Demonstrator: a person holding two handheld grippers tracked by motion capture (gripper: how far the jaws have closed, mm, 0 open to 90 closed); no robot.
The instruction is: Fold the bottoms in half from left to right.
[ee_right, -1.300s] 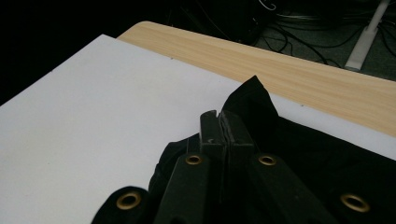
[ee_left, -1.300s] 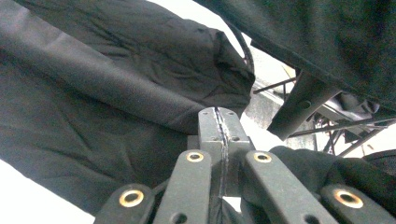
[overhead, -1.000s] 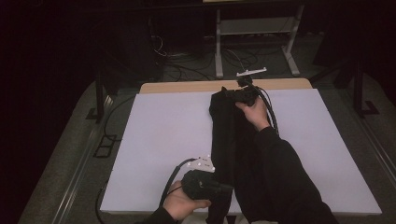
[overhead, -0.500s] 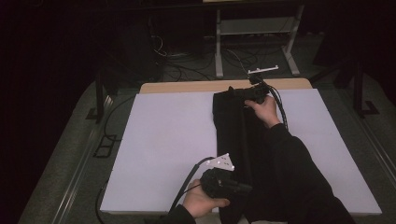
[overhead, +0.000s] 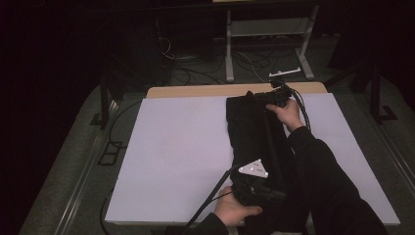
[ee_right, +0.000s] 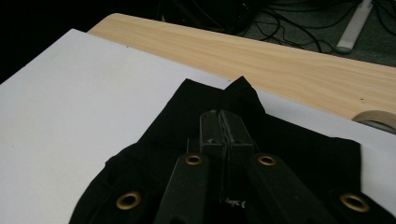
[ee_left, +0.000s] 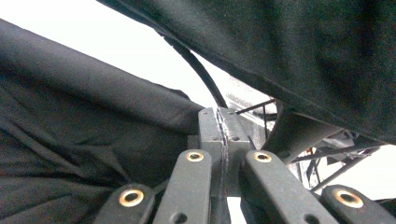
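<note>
- A black cloth (overhead: 254, 142) lies folded in a long strip on the white sheet (overhead: 181, 152), running from upper centre of the high view down to its bottom edge, right of the middle.
- The sheet covers a wooden table (overhead: 195, 91), whose bare far edge shows as a tan band along the top of the sheet.
- The right gripper (overhead: 266, 98) sits at the strip's far end, upper centre-right of the high view, with the right hand (overhead: 286, 113) just behind it.
- In the right gripper view its jaws are pressed together, a pinched peak of cloth (ee_right: 240, 91) rising just beyond the tips in mid frame; the fabric spreads below and to the right over the sheet (ee_right: 70, 107).
- The wooden edge (ee_right: 261, 51) crosses the top of that view, with a roll of tape (ee_right: 378, 119) at the right border.
- The left gripper (overhead: 259, 192) is at the strip's near end, lower centre of the high view, held by the left hand (overhead: 232, 210), its grey plate (overhead: 253, 169) on top.
- In the left gripper view its jaws are closed tight, with cloth (ee_left: 84, 140) bunched to the left and below; whether fabric is caught between the tips I cannot tell.
- A dark sleeve (ee_left: 303, 51) fills the upper right of that view.
</note>
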